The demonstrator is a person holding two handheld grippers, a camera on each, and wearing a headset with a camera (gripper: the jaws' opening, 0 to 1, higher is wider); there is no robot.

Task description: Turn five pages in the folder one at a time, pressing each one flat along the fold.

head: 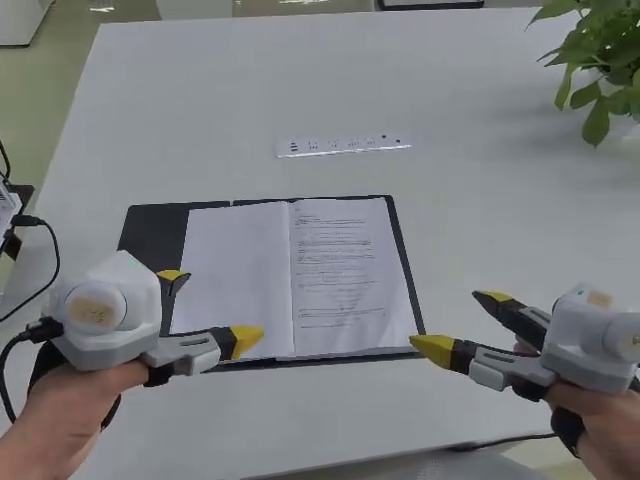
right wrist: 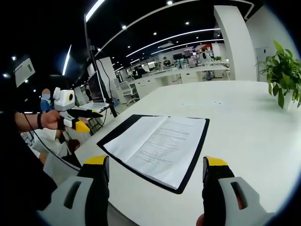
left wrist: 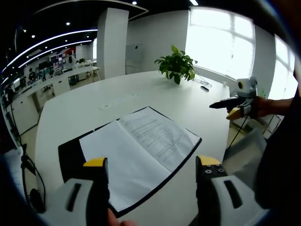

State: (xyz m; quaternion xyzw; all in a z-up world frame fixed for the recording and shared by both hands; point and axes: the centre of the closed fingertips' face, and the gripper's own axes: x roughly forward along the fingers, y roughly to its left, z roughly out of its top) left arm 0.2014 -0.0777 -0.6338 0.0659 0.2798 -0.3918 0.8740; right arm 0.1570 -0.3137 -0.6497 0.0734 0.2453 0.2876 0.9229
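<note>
**Spotter:** How do your claws stand?

**Me:** Both are spread wide and grip nothing. My left gripper (head: 212, 305) is at the folder's (head: 150, 230) near left corner. My right gripper (head: 458, 321) is just off its near right corner, not touching it.

**Spotter:** And the turn?

**Me:** I'd pinch a single sheet at the outer edge of the printed page (head: 345, 265) and carry it across. Then I'd rub one jaw down the fold (head: 291, 275) until it lies flat. Lifting two sheets at once is my worry.

**Spotter:** How does the folder look?

**Me:** It's black, lying open and flat on the white table (head: 300, 80). The blank page (head: 235, 275) is left of the fold. Beyond the folder there's a power strip (head: 343, 145), and farther right a plant (head: 595, 60).
</note>
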